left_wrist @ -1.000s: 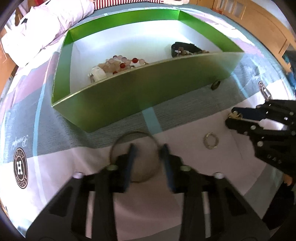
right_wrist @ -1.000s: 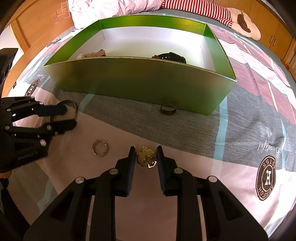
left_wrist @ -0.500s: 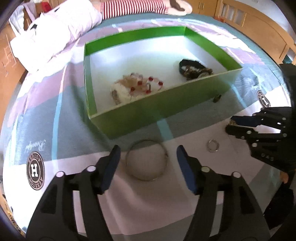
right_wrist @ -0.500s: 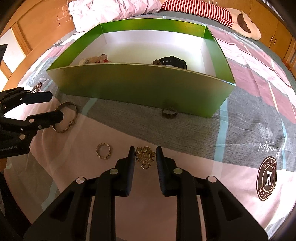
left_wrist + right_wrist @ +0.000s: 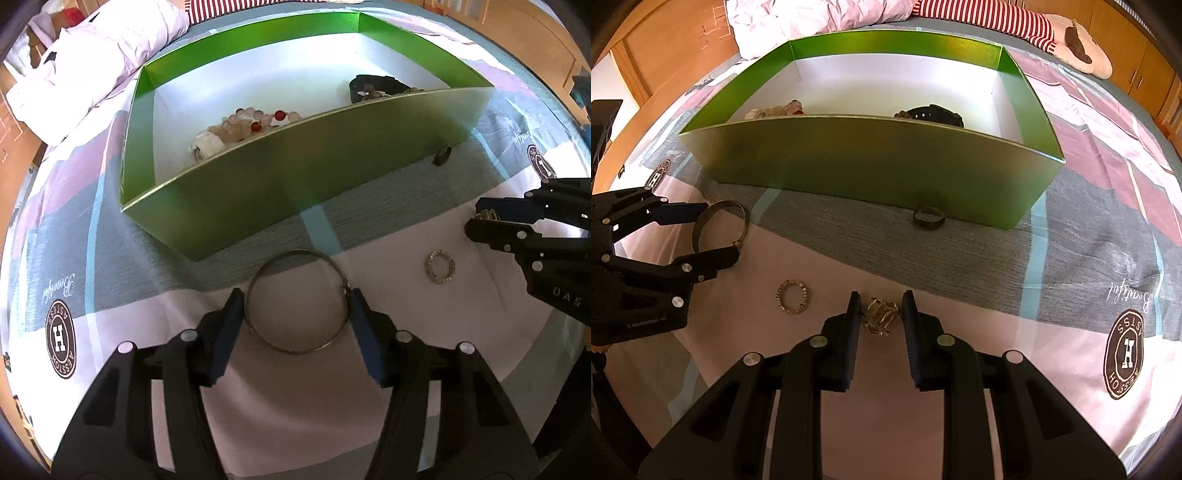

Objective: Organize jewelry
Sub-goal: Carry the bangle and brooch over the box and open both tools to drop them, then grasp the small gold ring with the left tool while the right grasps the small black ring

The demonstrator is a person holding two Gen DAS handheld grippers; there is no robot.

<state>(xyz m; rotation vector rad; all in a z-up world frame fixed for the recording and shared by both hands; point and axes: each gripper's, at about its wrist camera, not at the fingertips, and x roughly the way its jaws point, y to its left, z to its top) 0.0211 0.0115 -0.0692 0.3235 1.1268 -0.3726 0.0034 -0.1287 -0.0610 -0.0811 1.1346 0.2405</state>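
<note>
Left gripper: my jaws are spread wide, one on each side of the silver bangle, which lies flat on the bedspread. Both pads sit at or near its rim; I can't tell whether they touch. Not gripped yet.

Right gripper: jaws partly spread around the gold flower brooch, small gaps either side as far as I can see. It looks tilted up, not flat.

To do this well, I think:
- Left: close slowly and squarely across the bangle's widest line. Thin hoop, so off-centre pads will likely squirt it out or tip it.
- Right: keep tips low to the fabric. The brooch is lumpy, so pinch across the body, not a petal edge.
- Lift straight, and clear the box's near wall before moving in.

Loose on the bedspread: small beaded ring between the two grippers, dark ring just beside the near wall of the green box.

In the box, white floor: beaded bracelets towards the left, black watch near the right end. Middle and far side look bare.
</note>
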